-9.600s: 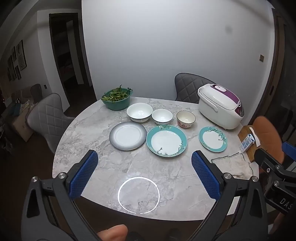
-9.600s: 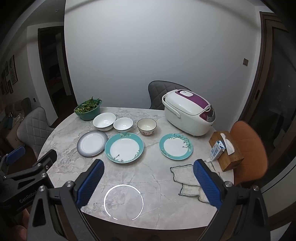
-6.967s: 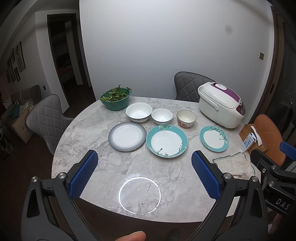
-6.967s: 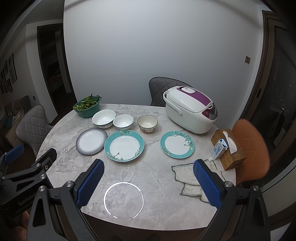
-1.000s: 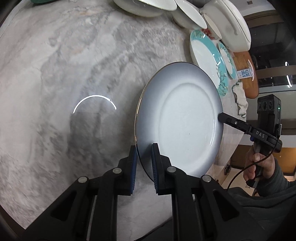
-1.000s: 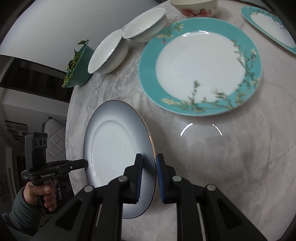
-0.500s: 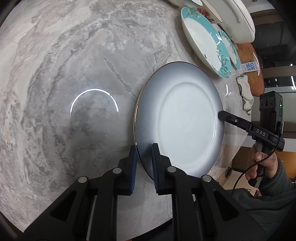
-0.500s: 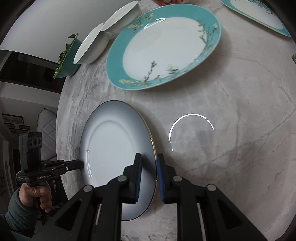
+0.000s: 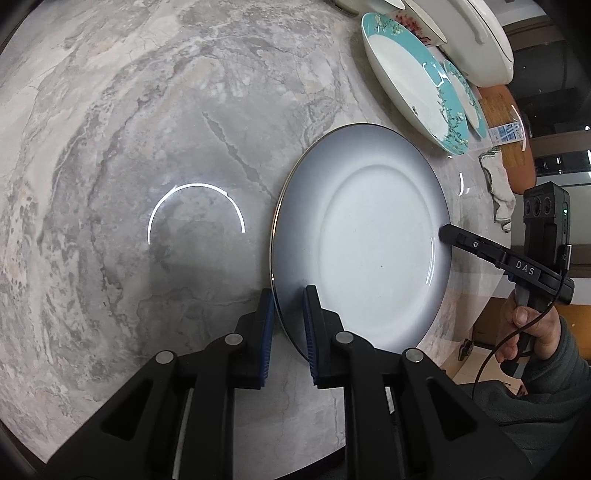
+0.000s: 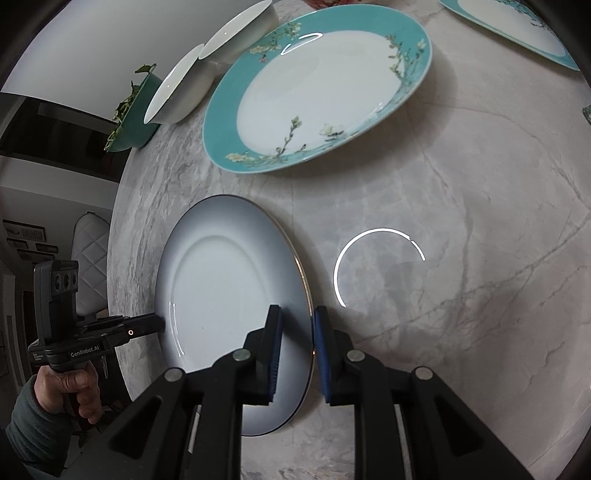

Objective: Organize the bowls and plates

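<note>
I am gripping the grey plate [image 9: 369, 236] with both tongs at once, one on each side of its rim. My left gripper [image 9: 288, 325] is pinching the near left edge, blue pads closed on the rim; my right gripper [image 10: 297, 343] is clamped on the opposite edge in the same way. In the left view the underside of the plate is hidden, so I cannot tell whether it is resting flat on the marble table [image 9: 147, 129] or sitting slightly tilted; its near edge is looking a little raised. My hands are partly showing: the right hand [image 9: 528, 328] with a grey sleeve, and the left hand [image 10: 68, 387], both cut off by the frame edge.

Beyond the grey plate, well apart from it, I am counting two teal-rimmed plates: the large teal plate [image 10: 317, 96] in full, and a small teal plate [image 10: 517, 33] cropped at the corner. Farther back I am seeing two white bowls [image 10: 207, 74] touching each other, a third floral bowl [image 9: 417, 26] only as a sliver, and a green bowl of leaves [image 10: 135, 110] half hidden behind them. A rice cooker [image 9: 484, 40] is cut off at the top, with a cloth [image 9: 498, 188] near the table's edge.
</note>
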Tool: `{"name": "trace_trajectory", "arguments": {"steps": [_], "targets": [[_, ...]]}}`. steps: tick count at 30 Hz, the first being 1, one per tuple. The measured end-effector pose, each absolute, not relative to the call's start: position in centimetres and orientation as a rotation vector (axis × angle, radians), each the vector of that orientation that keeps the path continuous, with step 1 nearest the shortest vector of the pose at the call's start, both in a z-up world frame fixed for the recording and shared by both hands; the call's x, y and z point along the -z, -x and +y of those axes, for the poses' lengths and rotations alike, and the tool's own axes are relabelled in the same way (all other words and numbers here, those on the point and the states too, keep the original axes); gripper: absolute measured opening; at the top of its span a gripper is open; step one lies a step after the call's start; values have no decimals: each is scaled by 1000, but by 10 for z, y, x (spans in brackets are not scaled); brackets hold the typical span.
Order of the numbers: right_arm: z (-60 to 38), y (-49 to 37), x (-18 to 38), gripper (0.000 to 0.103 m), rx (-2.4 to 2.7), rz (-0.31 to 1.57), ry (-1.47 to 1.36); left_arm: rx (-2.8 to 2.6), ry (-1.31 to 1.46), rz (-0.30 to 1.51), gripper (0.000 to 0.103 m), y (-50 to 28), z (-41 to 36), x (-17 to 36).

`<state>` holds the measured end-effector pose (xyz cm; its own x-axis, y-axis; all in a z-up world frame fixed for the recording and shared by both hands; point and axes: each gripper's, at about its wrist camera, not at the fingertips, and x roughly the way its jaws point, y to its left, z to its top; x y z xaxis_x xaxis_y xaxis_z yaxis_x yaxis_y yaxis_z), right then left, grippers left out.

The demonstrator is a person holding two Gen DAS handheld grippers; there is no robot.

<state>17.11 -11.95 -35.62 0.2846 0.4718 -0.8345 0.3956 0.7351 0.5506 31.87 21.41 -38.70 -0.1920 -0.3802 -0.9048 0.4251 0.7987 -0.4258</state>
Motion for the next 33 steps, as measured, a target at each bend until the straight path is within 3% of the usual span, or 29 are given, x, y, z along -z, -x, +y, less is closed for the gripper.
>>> {"name": "trace_trajectory", "arguments": {"steps": [4, 5, 6, 7, 8, 9, 10, 11, 12, 23, 33], "targets": [[-122, -167, 349, 28, -57, 1312, -817, 710, 1, 1541, 14, -319, 225, 368], [-124, -165, 342, 33, -55, 1294, -801, 710, 36, 1501, 14, -319, 228, 356], [-128, -163, 332, 45, -52, 1267, -783, 702, 56, 1472, 16, -319, 232, 347], [-132, -161, 323, 52, -48, 1241, -777, 687, 72, 1443, 27, -320, 236, 338], [-138, -159, 315, 67, -46, 1207, -778, 655, 86, 1402, 38, -320, 240, 326], [-146, -156, 303, 80, -48, 1160, -780, 632, 101, 1368, 71, -321, 243, 318], [-152, -153, 294, 86, -52, 1126, -779, 620, 129, 1326, 96, -320, 246, 307], [-161, -151, 283, 96, -58, 1085, -777, 620, 172, 1277, 103, -319, 248, 295], [-168, -149, 275, 103, -63, 1053, -777, 618, 191, 1251, 103, -317, 248, 286], [-258, -116, 211, 103, 40, 812, -795, 685, 143, 958, 103, -290, 151, 192], [-332, -100, 199, 103, 156, 755, -839, 808, 148, 1158, 103, -318, 7, 178]]}}
